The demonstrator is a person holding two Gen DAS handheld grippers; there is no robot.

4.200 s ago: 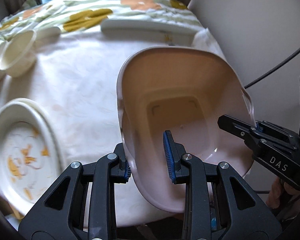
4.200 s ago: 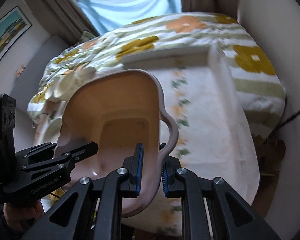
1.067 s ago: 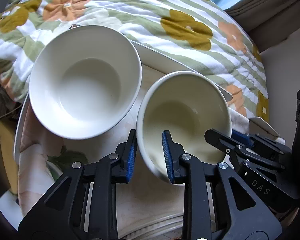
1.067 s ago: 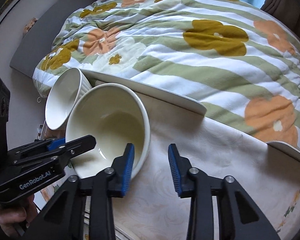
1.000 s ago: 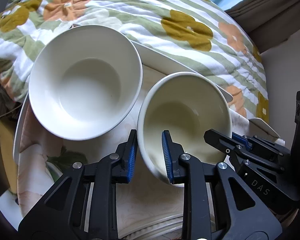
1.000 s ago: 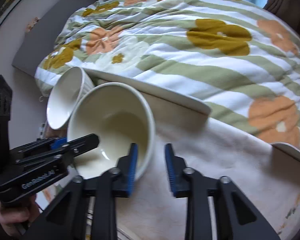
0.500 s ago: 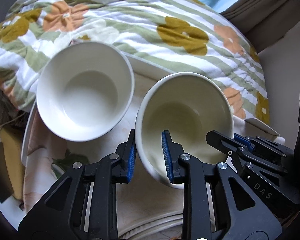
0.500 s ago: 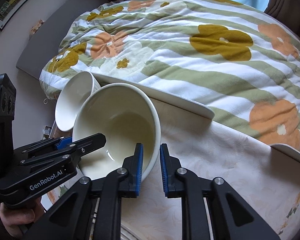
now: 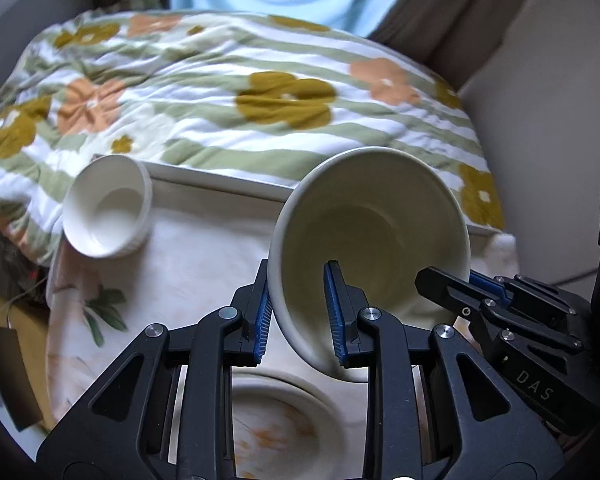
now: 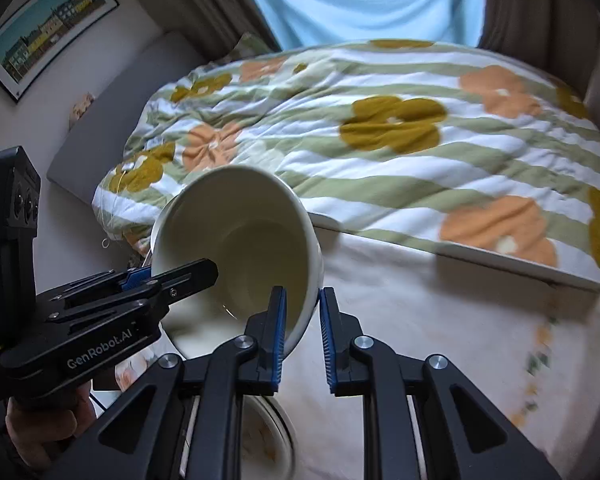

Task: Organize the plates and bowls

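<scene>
A bed under a flower-and-stripe quilt (image 9: 260, 80) fills the background, with a white table (image 9: 188, 264) covered in a pale printed cloth drawn up against it. Above that table, a cream bowl (image 9: 372, 232) hangs in the air, tipped so that its mouth faces the cameras, carried between two hand-held tools. The left gripper (image 9: 298, 312) is clamped on the bowl's rim, one blue pad inside the wall and one outside; the right gripper (image 10: 302, 322) pinches the opposite side of the rim in the same way, its pads tight on the thin wall. A smaller white ribbed bowl (image 9: 108, 212) sits at the table's far left corner, well apart from the carried one, and a flower-patterned plate (image 9: 284, 428) lies on the cloth directly below the grippers.

The risks, judged from this pose: both holds are narrow pinches on smooth glazed ceramic, so if the two hands drift apart or twist against each other, the rim could slide out of one pair of pads and the bowl swing or drop onto the plate beneath. Setting it down tilted as it is could also land it on its edge and chip it or tip it off the table's side.
</scene>
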